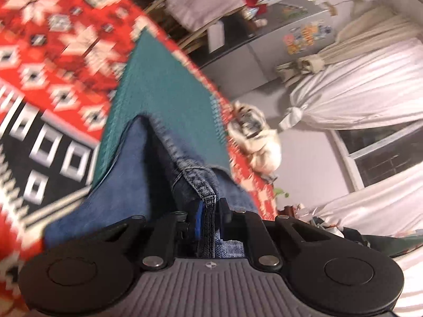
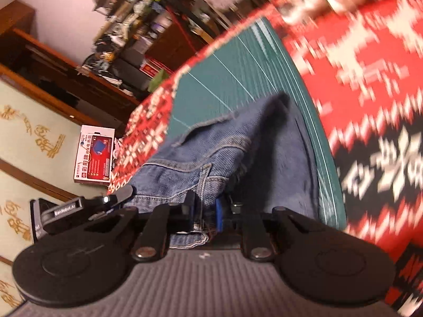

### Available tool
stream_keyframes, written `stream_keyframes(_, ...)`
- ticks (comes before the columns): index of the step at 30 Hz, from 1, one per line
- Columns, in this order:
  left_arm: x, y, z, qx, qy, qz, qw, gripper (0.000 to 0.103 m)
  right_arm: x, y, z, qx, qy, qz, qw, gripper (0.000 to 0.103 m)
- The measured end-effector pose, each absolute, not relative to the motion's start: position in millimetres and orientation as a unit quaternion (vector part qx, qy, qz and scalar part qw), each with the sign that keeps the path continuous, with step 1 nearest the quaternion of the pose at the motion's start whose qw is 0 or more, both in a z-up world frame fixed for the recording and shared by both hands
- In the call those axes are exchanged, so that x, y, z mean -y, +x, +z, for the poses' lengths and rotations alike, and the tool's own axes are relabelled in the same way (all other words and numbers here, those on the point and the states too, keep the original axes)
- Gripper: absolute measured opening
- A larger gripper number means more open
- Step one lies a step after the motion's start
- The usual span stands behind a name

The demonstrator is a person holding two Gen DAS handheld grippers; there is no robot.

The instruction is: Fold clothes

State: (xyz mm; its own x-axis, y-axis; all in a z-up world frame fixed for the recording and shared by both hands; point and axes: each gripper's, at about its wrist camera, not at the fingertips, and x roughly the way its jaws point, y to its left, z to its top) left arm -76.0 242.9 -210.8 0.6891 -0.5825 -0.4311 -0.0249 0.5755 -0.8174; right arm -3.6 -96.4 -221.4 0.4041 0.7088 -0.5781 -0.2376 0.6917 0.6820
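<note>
Left wrist view: the left gripper [image 1: 208,208] is seen clenched on a stitched hem of the blue jeans [image 1: 132,185], which is pinched between its black fingers at the lower centre of the frame. From there the denim is stretched up toward the frame's middle, where it is laid over a green mat [image 1: 164,79]. The mat is spread on a red patterned cloth [image 1: 53,26] filling the upper left. A white curtain [image 1: 357,92] and a grey refrigerator [image 1: 290,26] are seen at the right, blurred.

In the right wrist view, the right gripper [image 2: 206,208] is likewise closed on a seamed edge of the jeans [image 2: 238,145] at lower centre, and the garment is draped over the mat [image 2: 224,79]. A red and white box [image 2: 93,155] is seen at the left, beside the cloth [image 2: 357,66].
</note>
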Motion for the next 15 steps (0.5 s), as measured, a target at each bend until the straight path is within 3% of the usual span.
stream_keyframes(5, -242, -67, -224, -0.373, -0.409, -0.174, 0.814, 0.012, 99, 4, -235, -0.475, 0.218, 0.288, 0.803, 0.016)
stream_keyframes(10, -246, -83, -254, -0.405, -0.414, -0.153, 0.801, 0.012, 110, -4, -261, -0.487, 0.263, 0.284, 0.782, 0.016)
stream_keyframes(15, -243, -80, -247, -0.415, -0.394, -0.15, 0.806, 0.014, 112, -7, -259, -0.483, 0.264, 0.288, 0.784, 0.017)
